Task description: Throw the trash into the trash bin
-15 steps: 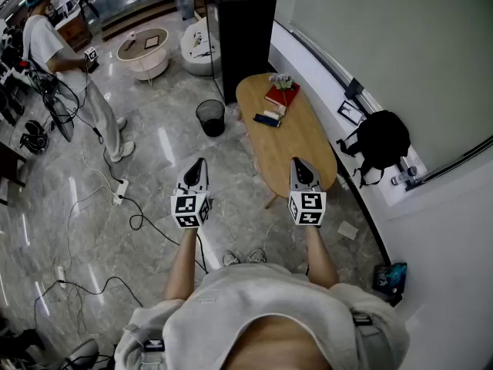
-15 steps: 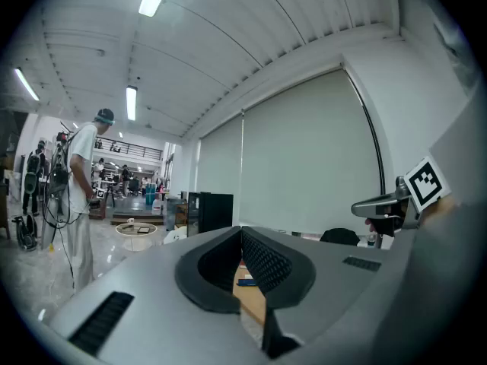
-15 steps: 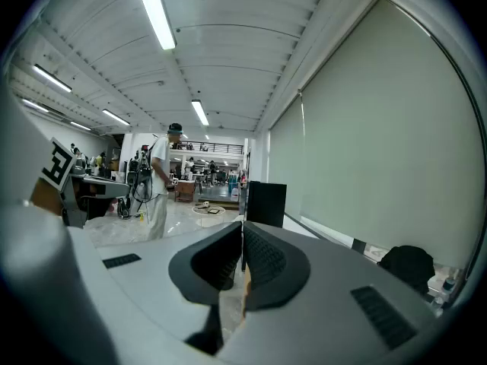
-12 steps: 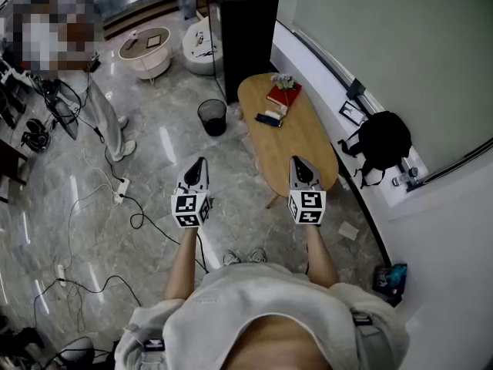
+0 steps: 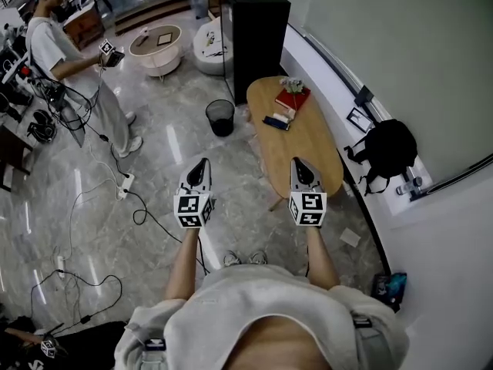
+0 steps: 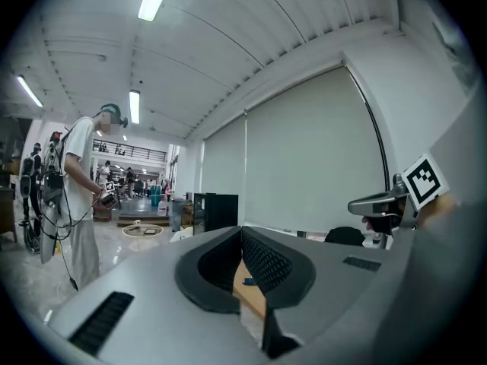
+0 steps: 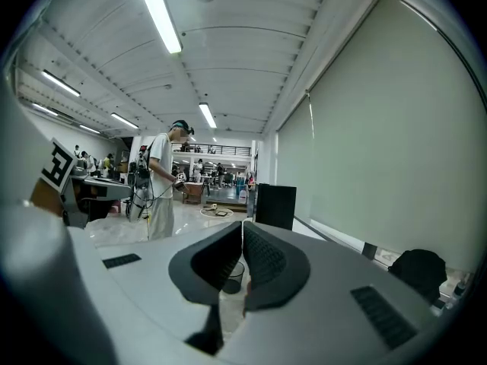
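The black mesh trash bin [image 5: 221, 118] stands on the marble floor left of the oval wooden table [image 5: 308, 149]. On the table's far end lie a red book [image 5: 293, 99], a dark blue flat item [image 5: 276, 122] and a small crumpled clump [image 5: 290, 84]. My left gripper [image 5: 198, 165] hovers over the floor, well short of the bin, jaws shut and empty. My right gripper [image 5: 301, 165] is held over the table's near edge, also shut on nothing. The right gripper view shows the bin [image 7: 232, 274] below the closed tips [image 7: 242, 223]. Under the closed tips [image 6: 242, 229] in the left gripper view, the tabletop [image 6: 255, 299] shows.
A tall black cabinet [image 5: 258, 33] stands behind the table. A person [image 5: 69, 60] stands at the far left near a round white low table [image 5: 159, 46]. Cables [image 5: 115, 199] trail over the floor. A black backpack [image 5: 385, 149] rests on the ledge at the right.
The head view has shifted a little, so the bin and table sit slightly lower and further right in the picture. Both grippers keep their places and stay shut.
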Tool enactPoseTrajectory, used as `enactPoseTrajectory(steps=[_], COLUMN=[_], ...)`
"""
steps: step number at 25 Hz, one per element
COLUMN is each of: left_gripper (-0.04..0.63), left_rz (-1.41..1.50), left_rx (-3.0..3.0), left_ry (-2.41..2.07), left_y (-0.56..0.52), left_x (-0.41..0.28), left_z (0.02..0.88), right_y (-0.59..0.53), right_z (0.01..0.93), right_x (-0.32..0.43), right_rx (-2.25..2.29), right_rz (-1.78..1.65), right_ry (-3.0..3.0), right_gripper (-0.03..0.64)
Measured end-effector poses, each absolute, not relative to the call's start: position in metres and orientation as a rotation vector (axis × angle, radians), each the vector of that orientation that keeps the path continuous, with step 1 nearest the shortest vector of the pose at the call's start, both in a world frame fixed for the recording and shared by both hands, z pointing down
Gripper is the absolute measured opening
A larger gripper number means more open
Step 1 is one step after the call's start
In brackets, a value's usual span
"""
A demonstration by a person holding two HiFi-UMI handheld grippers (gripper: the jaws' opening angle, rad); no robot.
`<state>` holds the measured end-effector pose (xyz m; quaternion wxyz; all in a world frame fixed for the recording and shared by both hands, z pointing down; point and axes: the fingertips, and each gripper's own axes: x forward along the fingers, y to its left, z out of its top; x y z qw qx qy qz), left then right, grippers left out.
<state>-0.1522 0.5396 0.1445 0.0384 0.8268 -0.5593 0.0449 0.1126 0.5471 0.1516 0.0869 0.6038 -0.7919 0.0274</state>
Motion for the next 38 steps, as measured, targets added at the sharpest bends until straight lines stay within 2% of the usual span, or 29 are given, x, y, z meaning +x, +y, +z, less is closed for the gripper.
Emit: enactPoseTrajectory(steps=[23,38], left_gripper=[0.018,0.018], left_rz=[0.18,0.125], left_rx=[2.504,2.543], left_ry=[-1.726,-1.673], left_y=[0.536,0.396], left_x=[-0.121,-0.144], left_z=[0.155,0.164], right_y=[0.534,0.408], right_z=[0.165,0.164], right_x=[0.124,0.097], right_rx=[1.712,1.757], right_rz=[0.098,0.069], right_ry=[-2.415,-2.378], right_gripper=[0.034,0.034])
